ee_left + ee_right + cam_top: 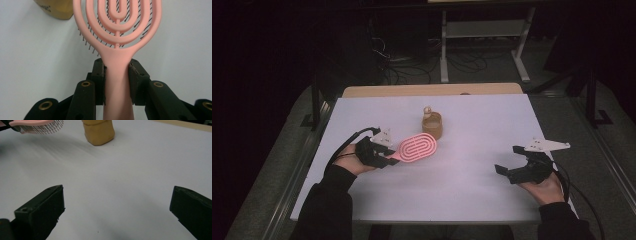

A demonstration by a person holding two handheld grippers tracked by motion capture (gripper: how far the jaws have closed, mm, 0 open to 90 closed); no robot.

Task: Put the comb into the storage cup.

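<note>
A pink hairbrush (417,148) with an open looped head and dark bristles hangs just above the white table (472,190), bristles down. My left gripper (388,158) is shut on its handle; in the left gripper view both pads clamp the pink handle (117,82) from the sides. A tan wooden cup (432,125) stands beyond the brush head, with a small rounded thing at its rim. My right gripper (508,160) rests low at the right of the table, jaws wide apart with nothing between them (117,207). In the right gripper view the hairbrush (37,125) and cup (98,131) lie far ahead.
A wooden board edge (432,90) shows behind the white sheet. Metal table legs (444,45) and loose cables (412,65) lie on the dark floor beyond. Bare white surface spreads between my two hands.
</note>
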